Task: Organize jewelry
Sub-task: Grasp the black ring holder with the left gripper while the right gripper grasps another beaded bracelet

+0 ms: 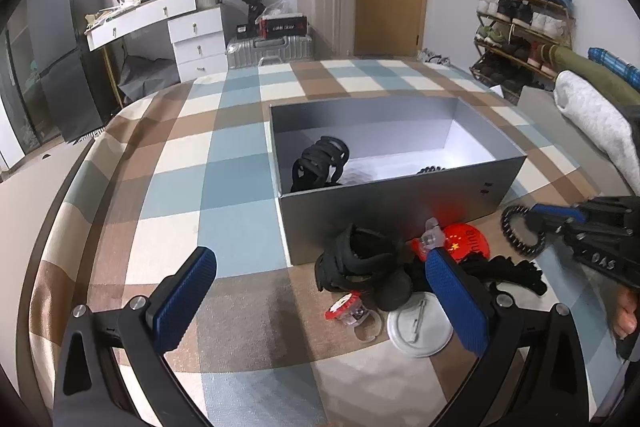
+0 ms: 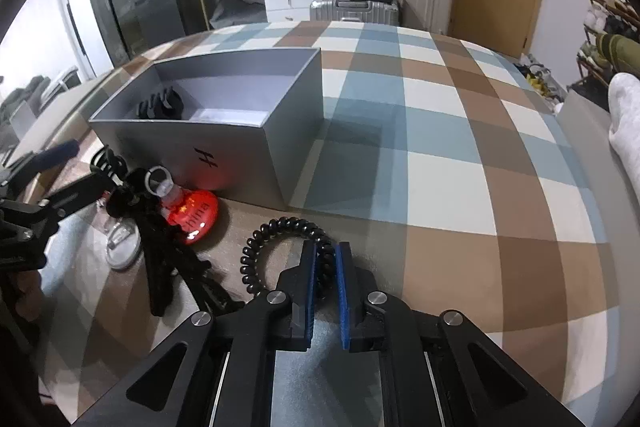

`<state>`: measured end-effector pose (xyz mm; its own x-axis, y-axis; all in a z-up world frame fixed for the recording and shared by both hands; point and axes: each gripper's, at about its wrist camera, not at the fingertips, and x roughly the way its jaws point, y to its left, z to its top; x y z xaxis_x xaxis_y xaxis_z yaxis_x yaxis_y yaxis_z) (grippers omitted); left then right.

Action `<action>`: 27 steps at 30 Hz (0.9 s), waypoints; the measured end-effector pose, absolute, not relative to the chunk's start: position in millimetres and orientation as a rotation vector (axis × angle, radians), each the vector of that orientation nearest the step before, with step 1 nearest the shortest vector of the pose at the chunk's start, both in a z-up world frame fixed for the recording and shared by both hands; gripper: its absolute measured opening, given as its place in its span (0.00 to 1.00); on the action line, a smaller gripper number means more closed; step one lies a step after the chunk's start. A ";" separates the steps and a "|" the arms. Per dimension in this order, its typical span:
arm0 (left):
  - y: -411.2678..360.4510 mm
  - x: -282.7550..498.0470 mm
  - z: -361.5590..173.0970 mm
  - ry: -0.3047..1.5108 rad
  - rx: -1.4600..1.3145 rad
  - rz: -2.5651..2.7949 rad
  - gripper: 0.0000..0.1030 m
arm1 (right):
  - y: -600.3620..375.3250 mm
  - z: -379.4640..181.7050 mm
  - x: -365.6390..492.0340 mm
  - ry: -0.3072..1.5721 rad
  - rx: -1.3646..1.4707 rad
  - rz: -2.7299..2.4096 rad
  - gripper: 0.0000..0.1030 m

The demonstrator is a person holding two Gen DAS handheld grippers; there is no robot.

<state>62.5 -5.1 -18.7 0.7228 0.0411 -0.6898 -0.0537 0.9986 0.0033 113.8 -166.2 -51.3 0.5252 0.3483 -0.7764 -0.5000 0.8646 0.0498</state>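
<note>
A grey open box (image 1: 384, 205) (image 2: 224, 147) stands on the checked cloth, with a black hair claw (image 1: 320, 157) (image 2: 160, 103) inside. My right gripper (image 2: 325, 259) (image 1: 532, 217) is shut on a black coil hair tie (image 2: 280, 231) (image 1: 520, 233) and holds it above the cloth, right of the box front. My left gripper (image 1: 320, 275) is open, low over a pile in front of the box: a black hair claw (image 1: 356, 263), a red round badge (image 1: 464, 241) (image 2: 196, 213), a white pin badge (image 1: 418, 327) and a small red clip (image 1: 344, 309).
The checked cloth (image 2: 440, 163) covers the surface and stretches wide to the right of the box. A grey-white blanket (image 1: 596, 123) lies at the right edge. Suitcases, a desk and a shoe rack stand in the room beyond.
</note>
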 end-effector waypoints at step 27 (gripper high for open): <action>-17.6 66.6 -24.2 0.826 -0.035 -0.074 0.46 | -172.3 -27.0 102.4 0.809 -0.115 0.527 0.08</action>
<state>66.6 -17.6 -24.2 0.6751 -0.0791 -0.7334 0.0519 0.9969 -0.0598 102.4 -172.3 -27.0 0.5690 0.4050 -0.7157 -0.4911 0.8654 0.0993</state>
